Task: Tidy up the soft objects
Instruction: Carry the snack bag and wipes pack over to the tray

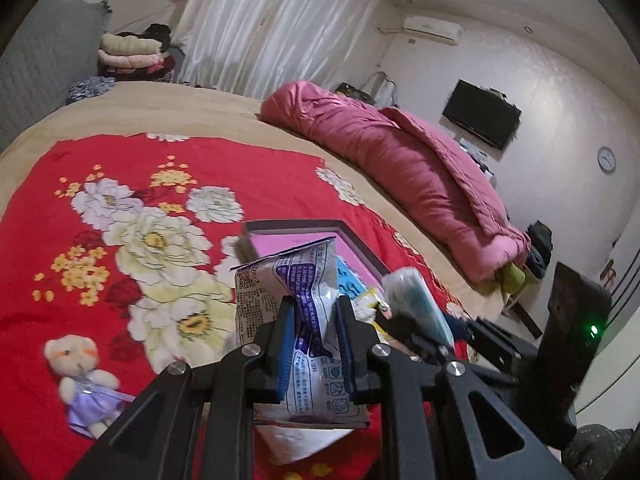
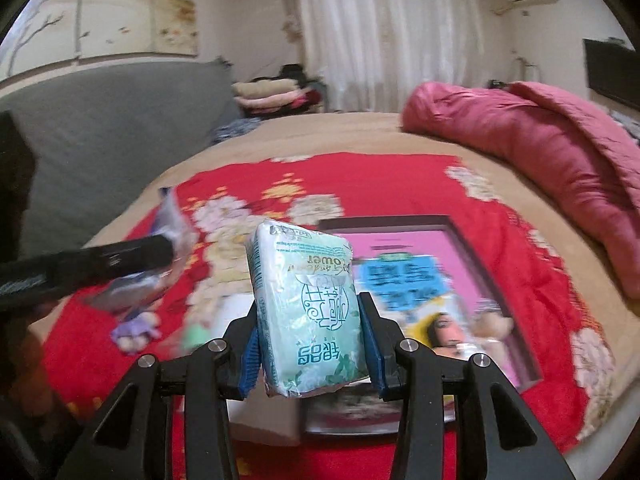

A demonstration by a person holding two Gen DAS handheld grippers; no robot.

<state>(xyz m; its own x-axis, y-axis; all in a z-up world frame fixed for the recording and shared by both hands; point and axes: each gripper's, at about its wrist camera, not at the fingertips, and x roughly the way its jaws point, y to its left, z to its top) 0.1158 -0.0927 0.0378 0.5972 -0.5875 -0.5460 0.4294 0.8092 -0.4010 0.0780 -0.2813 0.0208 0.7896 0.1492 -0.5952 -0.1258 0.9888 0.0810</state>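
Note:
My left gripper [image 1: 314, 316] is shut on a white and blue tissue pack [image 1: 296, 280] and holds it above the red floral bedspread [image 1: 120, 200]. My right gripper [image 2: 308, 308] is shut on a green and white tissue pack [image 2: 306, 308]; that pack also shows in the left wrist view [image 1: 416, 300]. A dark-framed tray with a pink floor [image 2: 460, 248] lies on the bedspread just ahead and holds a blue-and-yellow pack [image 2: 404, 284]. The tray shows behind my left pack [image 1: 288, 240]. A small teddy bear in a purple dress [image 1: 84, 380] lies to the left.
A rolled pink quilt [image 1: 400, 168] runs along the right side of the bed. Folded blankets [image 1: 132, 56] are stacked at the far corner by the white curtain. A grey headboard [image 2: 100, 140] stands at the left. A white box [image 2: 256, 400] lies under my right gripper.

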